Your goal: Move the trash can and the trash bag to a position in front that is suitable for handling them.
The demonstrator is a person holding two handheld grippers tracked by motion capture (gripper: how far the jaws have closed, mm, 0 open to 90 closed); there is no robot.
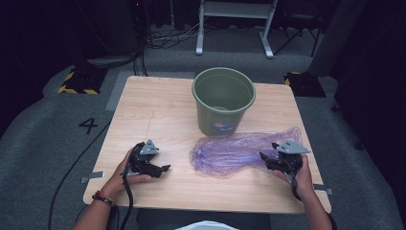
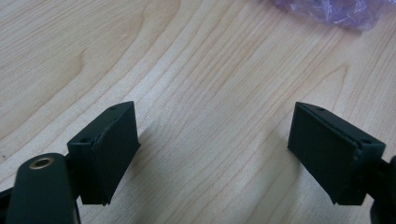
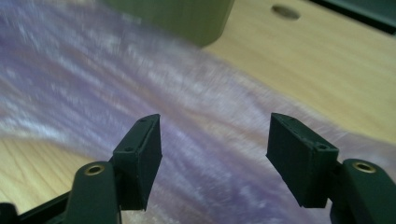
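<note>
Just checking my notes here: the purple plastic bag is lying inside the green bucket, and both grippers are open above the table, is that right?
Not quite. The purple plastic bag lies flat on the wooden table, in front of the green bucket, not inside it; the high view shows this. The rest holds: the left gripper and right gripper both stand open.
</note>
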